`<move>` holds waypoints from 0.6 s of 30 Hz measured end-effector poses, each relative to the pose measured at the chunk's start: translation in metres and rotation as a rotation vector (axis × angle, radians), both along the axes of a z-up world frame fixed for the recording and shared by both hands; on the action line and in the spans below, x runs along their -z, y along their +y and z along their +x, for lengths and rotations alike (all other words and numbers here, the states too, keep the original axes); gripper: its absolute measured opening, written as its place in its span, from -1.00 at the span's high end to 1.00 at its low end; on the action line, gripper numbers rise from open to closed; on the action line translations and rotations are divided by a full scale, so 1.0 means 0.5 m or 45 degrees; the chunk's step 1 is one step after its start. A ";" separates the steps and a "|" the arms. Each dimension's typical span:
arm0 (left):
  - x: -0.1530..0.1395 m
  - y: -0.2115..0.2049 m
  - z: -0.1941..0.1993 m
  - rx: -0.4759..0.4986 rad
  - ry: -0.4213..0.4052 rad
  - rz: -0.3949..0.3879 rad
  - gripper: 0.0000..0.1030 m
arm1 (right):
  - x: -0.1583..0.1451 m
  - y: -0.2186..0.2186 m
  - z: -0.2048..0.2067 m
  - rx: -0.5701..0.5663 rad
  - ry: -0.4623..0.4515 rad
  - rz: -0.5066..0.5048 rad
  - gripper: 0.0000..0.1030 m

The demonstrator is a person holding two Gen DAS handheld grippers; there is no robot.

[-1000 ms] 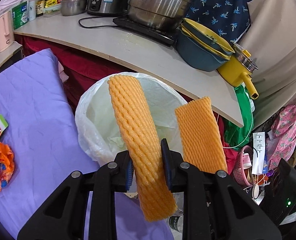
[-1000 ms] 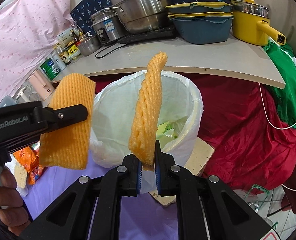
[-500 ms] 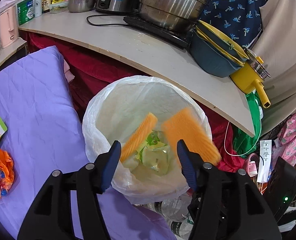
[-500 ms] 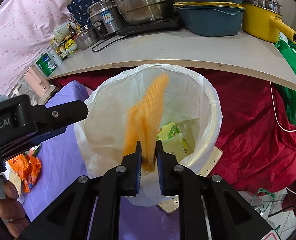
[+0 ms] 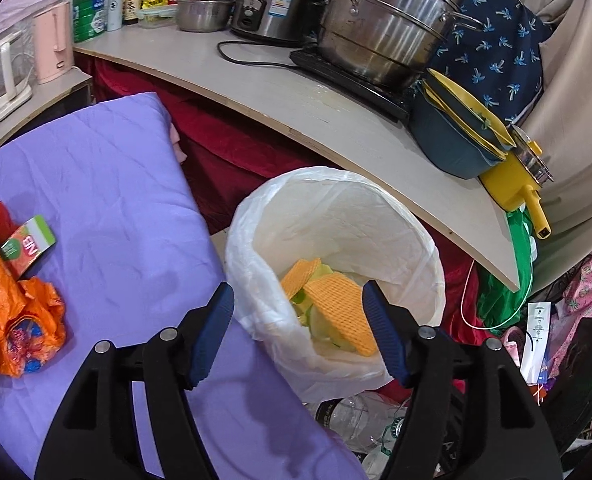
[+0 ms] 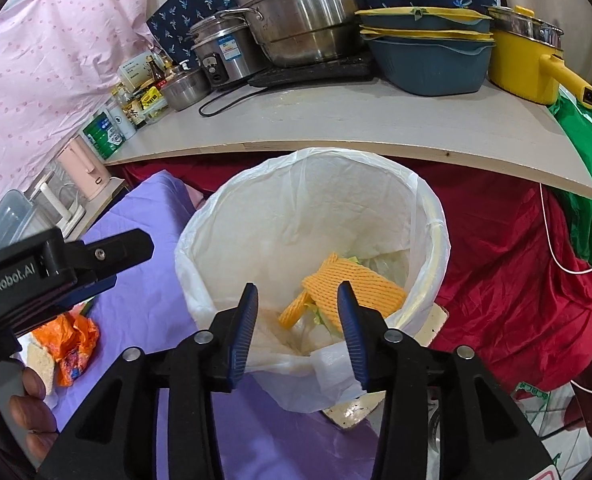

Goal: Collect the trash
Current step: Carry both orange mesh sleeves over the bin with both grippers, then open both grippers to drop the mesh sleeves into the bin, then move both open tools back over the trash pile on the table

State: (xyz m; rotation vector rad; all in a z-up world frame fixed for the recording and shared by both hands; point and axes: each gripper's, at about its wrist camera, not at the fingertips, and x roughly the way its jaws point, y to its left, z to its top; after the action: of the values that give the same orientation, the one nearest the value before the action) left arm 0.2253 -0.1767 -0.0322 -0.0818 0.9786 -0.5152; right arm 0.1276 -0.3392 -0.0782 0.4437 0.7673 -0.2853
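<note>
Two orange foam fruit nets [image 5: 338, 312] lie inside the white-lined trash bin [image 6: 428, 200] beside the purple-sheeted bed [image 5: 107, 200]. Left hand-held gripper [image 5: 298, 332] and right hand-held gripper [image 6: 298, 330]: jaws opening, nothing between them, above the bin.

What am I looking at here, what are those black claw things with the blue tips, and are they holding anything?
They are two hand-held grippers; a person carries one in each hand, and each has a camera looking along its fingers. One picture is from the left gripper, the other from the right gripper, where the left one also shows, side-on. Both hang over a bin lined with a white bag. Their jaws are opening and nothing is between them. Two orange foam nets lie inside the bin on other rubbish. On the purple sheet beside it, orange wrappers and a small carton remain.
</note>
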 end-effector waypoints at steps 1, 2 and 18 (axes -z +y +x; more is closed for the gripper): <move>-0.001 0.007 -0.003 -0.011 -0.003 0.004 -0.24 | -0.006 0.007 -0.004 -0.004 -0.008 -0.001 0.13; -0.002 0.018 -0.007 -0.026 -0.007 0.007 -0.26 | -0.009 0.011 -0.007 -0.009 -0.011 -0.001 0.12; -0.026 0.194 -0.067 -0.195 -0.061 0.039 -0.35 | -0.069 0.141 -0.026 -0.146 -0.057 -0.024 -0.13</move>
State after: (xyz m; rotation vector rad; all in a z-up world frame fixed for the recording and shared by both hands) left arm 0.1917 -0.0796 -0.0194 -0.1158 0.9247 -0.3599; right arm 0.1144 -0.2686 -0.0435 0.3858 0.7427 -0.1749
